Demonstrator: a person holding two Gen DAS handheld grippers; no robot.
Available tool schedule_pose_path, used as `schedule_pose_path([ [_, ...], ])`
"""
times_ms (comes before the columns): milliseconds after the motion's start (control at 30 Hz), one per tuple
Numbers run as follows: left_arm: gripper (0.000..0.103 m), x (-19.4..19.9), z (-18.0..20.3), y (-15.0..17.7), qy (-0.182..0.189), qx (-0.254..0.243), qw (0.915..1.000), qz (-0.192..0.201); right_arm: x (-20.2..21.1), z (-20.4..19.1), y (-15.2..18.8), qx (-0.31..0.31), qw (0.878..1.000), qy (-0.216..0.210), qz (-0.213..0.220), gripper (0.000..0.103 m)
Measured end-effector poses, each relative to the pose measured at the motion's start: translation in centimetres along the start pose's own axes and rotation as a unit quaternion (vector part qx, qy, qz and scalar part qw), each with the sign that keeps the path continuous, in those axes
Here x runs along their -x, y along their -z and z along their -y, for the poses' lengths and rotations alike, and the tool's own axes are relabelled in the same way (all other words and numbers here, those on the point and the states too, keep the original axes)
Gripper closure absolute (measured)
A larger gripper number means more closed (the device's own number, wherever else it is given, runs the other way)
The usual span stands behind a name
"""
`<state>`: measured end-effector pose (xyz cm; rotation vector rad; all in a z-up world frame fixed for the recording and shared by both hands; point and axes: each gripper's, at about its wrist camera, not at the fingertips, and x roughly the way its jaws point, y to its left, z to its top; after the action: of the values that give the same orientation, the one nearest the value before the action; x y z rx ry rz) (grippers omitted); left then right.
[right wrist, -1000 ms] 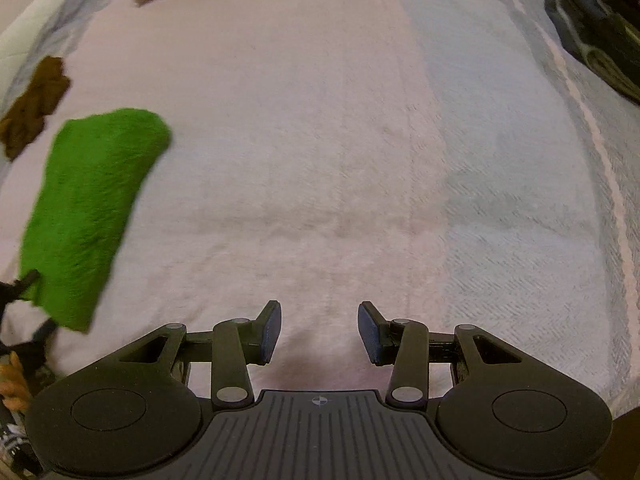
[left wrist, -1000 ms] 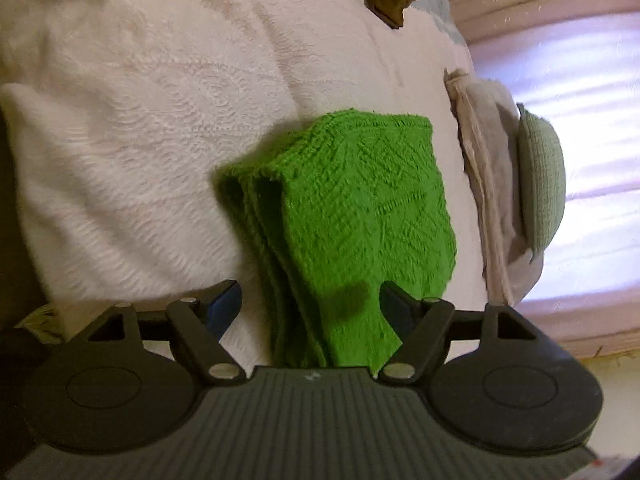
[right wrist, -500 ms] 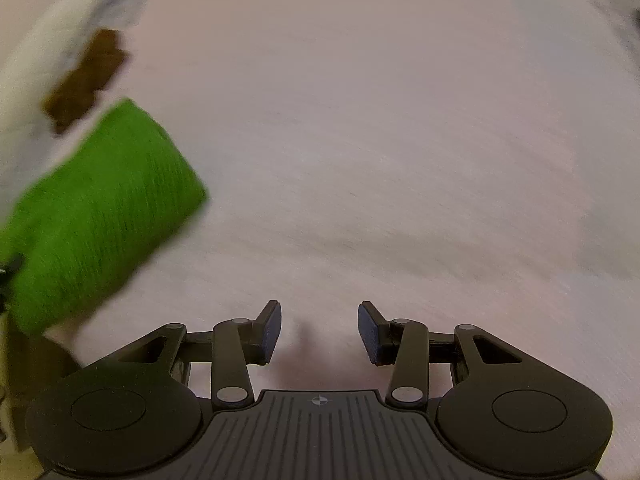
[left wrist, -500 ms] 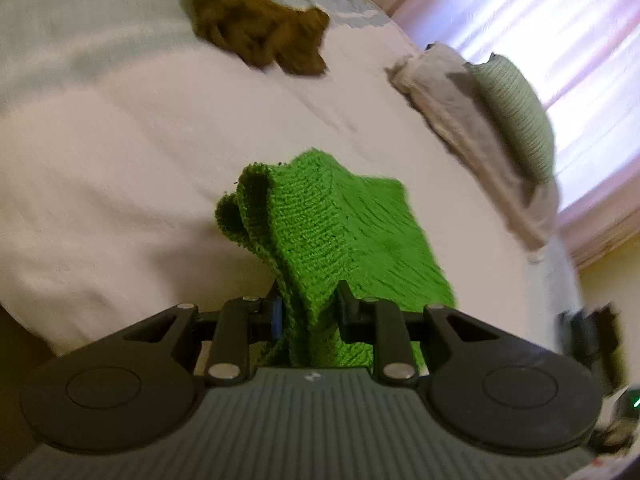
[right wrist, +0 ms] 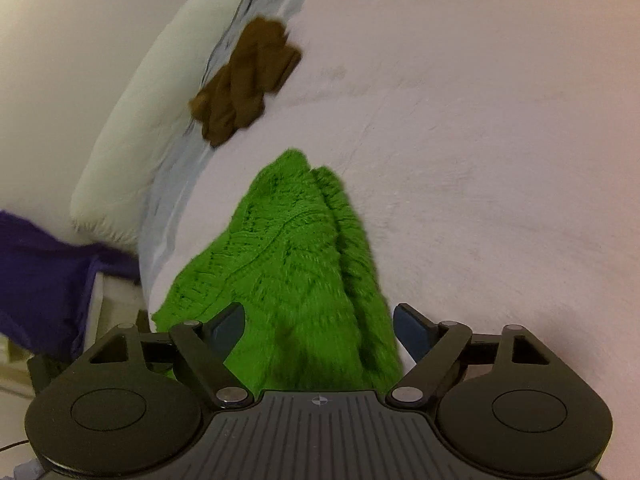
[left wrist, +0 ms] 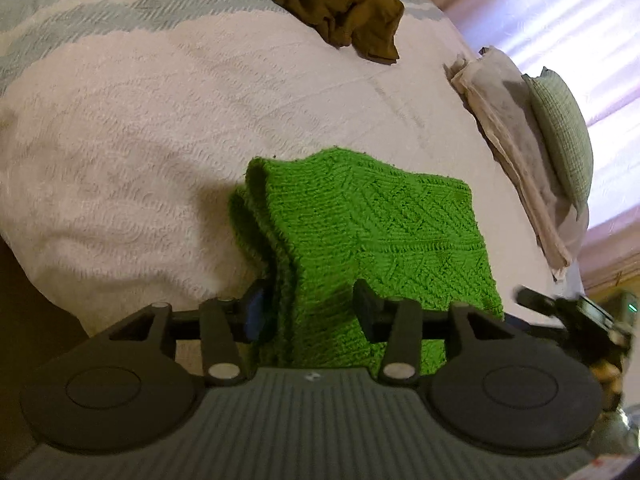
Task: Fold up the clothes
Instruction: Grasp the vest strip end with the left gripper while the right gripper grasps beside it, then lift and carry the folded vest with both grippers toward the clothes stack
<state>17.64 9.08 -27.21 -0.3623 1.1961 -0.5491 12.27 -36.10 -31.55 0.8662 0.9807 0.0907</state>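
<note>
A bed [left wrist: 152, 128] under a pale pink textured bedspread with grey-blue bands fills the room; bright daylight glows through sheer curtains [left wrist: 560, 20] beyond.

Cloth everywhere, matt black plastic at the tongs.
The folded bright green knitted garment [left wrist: 372, 232] is chunky wool-like cloth, rough, with raised diamond and ridge stitches and a fuzzy nap. The pale pink woven bedspread [left wrist: 132, 152] on the bed is matt cloth with a fine wavy embossed texture and grey-blue bands. The crumpled brown thin-fabric garment [left wrist: 340, 8] looks smooth and limp. The folded beige cloth pile [left wrist: 504, 128] is soft and matt; the pale green ribbed knit [left wrist: 560, 132] on it is finely textured. The left tongs [left wrist: 308, 308] and right tongs [right wrist: 320, 328] are matt black plastic with ribbed grey housings, shiny metal pivot pins and dark blue pads.
</note>
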Motion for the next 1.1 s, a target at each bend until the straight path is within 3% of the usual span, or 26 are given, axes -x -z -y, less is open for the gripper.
schedule_pose_path([
  [100,0.060,-0.8,-0.4,-0.8,0.007,-0.008,0.9999,-0.005,-3.4,1.6,-1.5,0.000,1.000,0.001,-0.031,0.024],
  [267,0.060,-2.4,-1.3,-1.7,0.035,-0.004,0.9992,-0.020,-5.5,4.7,-2.2,-0.067,0.994,-0.079,-0.026,0.026],
  [300,0.060,-2.8,-1.3,-1.9,0.039,-0.002,0.9990,-0.023,-5.6,4.7,-2.3,-0.068,0.993,-0.092,-0.027,0.038],
  [400,0.065,-4.0,-1.1,-2.5,0.039,-0.003,0.9988,-0.030,-6.4,4.5,-2.2,-0.061,0.994,-0.089,-0.030,0.060],
  [533,0.076,-4.3,0.0,-3.1,0.028,-0.034,0.9984,-0.034,-5.4,5.0,-1.5,-0.082,0.992,-0.097,-0.017,0.075],
  [733,0.082,-3.6,2.4,-4.2,0.028,-0.079,0.9957,-0.041,-1.2,3.8,1.4,-0.119,0.989,-0.082,0.040,0.079],
  [900,0.083,-2.0,6.5,-5.2,0.055,-0.126,0.9893,-0.051,4.7,2.1,4.8,-0.158,0.979,-0.073,0.104,0.080],
  [1100,0.083,0.0,14.1,-4.8,0.111,-0.196,0.9704,-0.087,15.2,-0.7,8.7,-0.208,0.959,-0.025,0.189,0.081],
])
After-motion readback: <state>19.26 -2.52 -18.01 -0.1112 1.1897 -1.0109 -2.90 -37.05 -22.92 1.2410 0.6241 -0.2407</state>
